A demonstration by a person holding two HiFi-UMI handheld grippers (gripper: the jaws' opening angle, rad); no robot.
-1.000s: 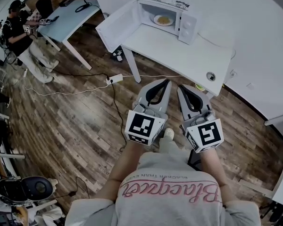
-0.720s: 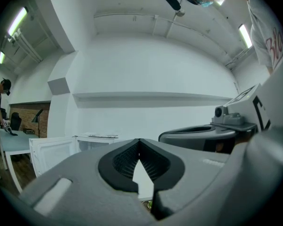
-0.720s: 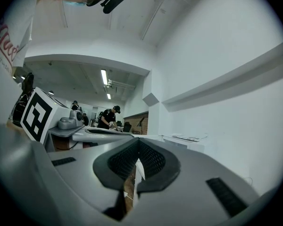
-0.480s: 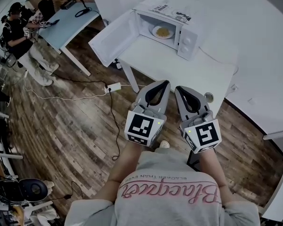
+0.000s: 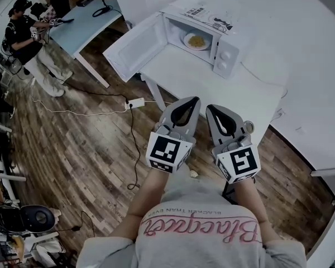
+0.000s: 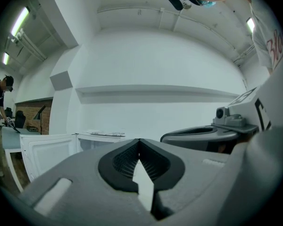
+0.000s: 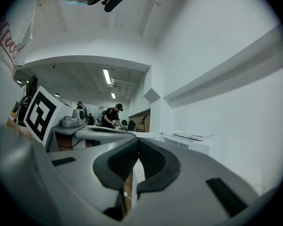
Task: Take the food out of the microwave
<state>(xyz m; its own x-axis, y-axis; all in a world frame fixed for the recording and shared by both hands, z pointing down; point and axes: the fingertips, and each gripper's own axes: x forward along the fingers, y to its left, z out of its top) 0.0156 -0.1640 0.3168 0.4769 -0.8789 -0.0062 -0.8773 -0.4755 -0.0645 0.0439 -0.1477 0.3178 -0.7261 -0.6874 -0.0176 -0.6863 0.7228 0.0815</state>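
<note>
Hanging open, the white microwave door [image 5: 131, 46] leaves the round plate of yellow food [image 5: 196, 41] reachable; the grey left gripper [image 5: 195, 99] and grey right gripper [image 5: 210, 107] are held closed, empty.

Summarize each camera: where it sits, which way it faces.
Head view: on the head, steeply down; open microwave, left gripper, right gripper, shirt.
Left gripper view: on left gripper, level along its shut jaws toward the microwave; right gripper alongside.
Right gripper view: likewise; left gripper's marker cube alongside.
Shared: all show the microwave.
</note>
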